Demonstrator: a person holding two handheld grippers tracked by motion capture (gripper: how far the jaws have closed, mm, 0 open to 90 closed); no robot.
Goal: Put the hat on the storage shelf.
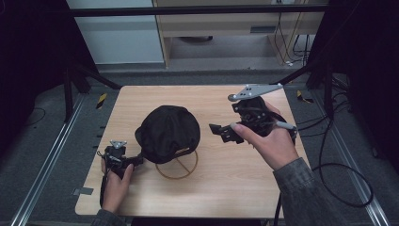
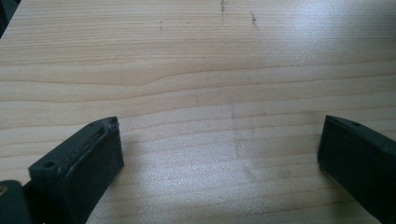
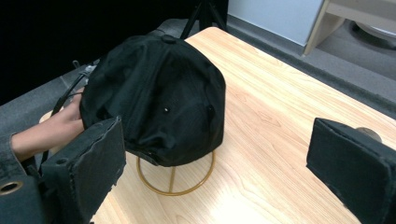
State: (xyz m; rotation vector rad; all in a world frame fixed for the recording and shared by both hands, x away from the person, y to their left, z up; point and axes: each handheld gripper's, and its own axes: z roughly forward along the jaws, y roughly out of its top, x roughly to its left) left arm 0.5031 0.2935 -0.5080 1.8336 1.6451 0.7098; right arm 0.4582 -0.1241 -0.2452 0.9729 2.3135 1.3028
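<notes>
Where the high view takes in the whole scene, a pale wooden table (image 1: 197, 188) fills the middle of the frame, with grey floor and dark frame legs around it. At the table's centre a black cap (image 1: 167, 132) sits on a gold wire stand (image 1: 178, 170), whose round base ring shows at the cap's lower edge. The right gripper view, from the side, adds what the high view hides: the stand's thin upright rising under the cap (image 3: 159, 98), the button on the crown, and small eyelets in the fabric.

At centre right of the high view, the right hand (image 1: 273, 146) holds the right gripper (image 1: 217, 129) above the table, near the cap but apart from it. Its own view shows the 2 jaws spread wide at the frame's lower corners, holding nothing.

At lower left, the left hand (image 1: 115, 183) holds the left gripper (image 1: 139, 160), its tip just beside the cap's lower left edge; contact cannot be told. The left gripper view shows its 2 jaws wide apart over bare wood grain, empty.
</notes>
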